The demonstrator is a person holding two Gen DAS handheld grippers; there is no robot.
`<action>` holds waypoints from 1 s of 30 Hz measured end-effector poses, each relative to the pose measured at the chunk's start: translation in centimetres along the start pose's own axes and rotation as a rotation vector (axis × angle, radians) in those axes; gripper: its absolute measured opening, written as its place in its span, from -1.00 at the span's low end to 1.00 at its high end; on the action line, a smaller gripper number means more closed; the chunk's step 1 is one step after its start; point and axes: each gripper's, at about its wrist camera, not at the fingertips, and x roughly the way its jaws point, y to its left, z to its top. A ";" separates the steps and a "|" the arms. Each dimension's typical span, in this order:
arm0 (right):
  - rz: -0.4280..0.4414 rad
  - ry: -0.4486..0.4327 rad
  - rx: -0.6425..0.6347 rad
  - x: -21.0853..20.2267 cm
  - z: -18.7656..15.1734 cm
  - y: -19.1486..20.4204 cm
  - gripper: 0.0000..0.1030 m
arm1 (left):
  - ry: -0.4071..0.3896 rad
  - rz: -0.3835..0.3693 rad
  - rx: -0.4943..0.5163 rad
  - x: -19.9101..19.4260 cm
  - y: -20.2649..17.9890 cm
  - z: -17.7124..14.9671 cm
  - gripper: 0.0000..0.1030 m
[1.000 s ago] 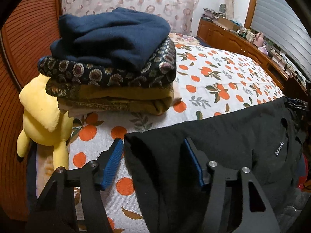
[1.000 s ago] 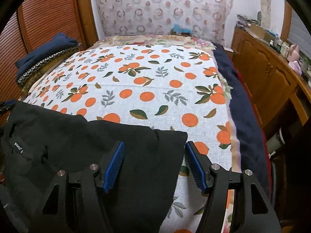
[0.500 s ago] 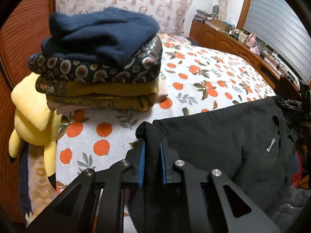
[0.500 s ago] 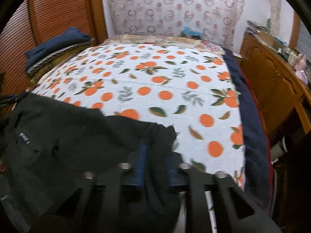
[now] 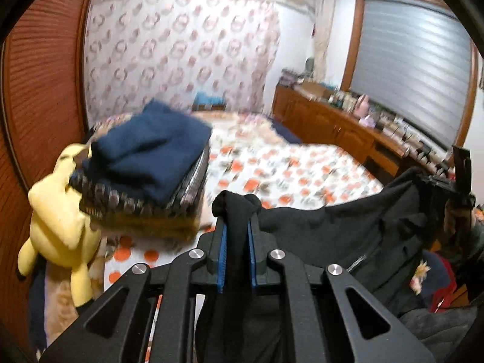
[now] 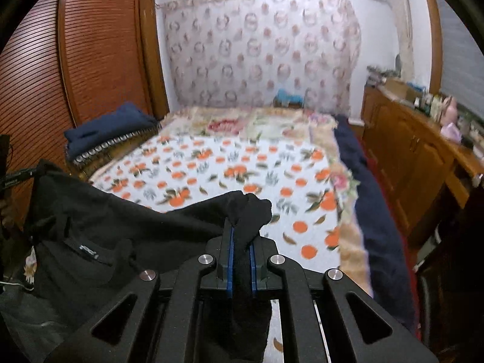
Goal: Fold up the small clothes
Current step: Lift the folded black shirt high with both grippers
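The left tool (image 5: 237, 252) has its blue pads (image 5: 223, 254) pressed together on a bunched corner of the black garment (image 5: 348, 230), the cloth poking out above the fingertips. The right tool (image 6: 241, 261) pinches the opposite corner of the same garment (image 6: 99, 224) just as tightly. The fabric hangs between them above the near edge of the bed (image 6: 230, 163). A stack of folded clothes (image 5: 148, 169) sits at the bed's left side, beside a yellow plush toy (image 5: 60, 224).

Two claw-mounted fisheyes, shared bed (image 5: 302, 175) view
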 end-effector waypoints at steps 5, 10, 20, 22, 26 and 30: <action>-0.006 -0.094 -0.019 -5.0 1.0 0.8 -0.86 | -0.105 -0.022 0.046 -3.3 -1.7 2.5 -0.76; -0.020 -0.161 -0.024 -8.7 1.9 0.6 -0.86 | -0.194 -0.032 0.066 -5.8 -2.7 4.5 -0.76; -0.049 -0.328 -0.067 -15.0 3.0 1.2 -0.87 | -0.343 -0.018 0.099 -9.5 -3.7 8.2 -0.76; -0.054 -0.360 -0.079 -16.4 3.3 1.3 -0.87 | -0.368 -0.014 0.096 -10.0 -3.7 8.8 -0.76; -0.076 -0.405 -0.106 -18.1 3.4 2.0 -0.87 | -0.410 -0.010 0.094 -10.7 -3.8 10.2 -0.76; -0.093 -0.463 -0.111 -17.6 2.5 2.5 -0.87 | -0.464 -0.012 0.084 -12.0 -3.6 11.1 -0.76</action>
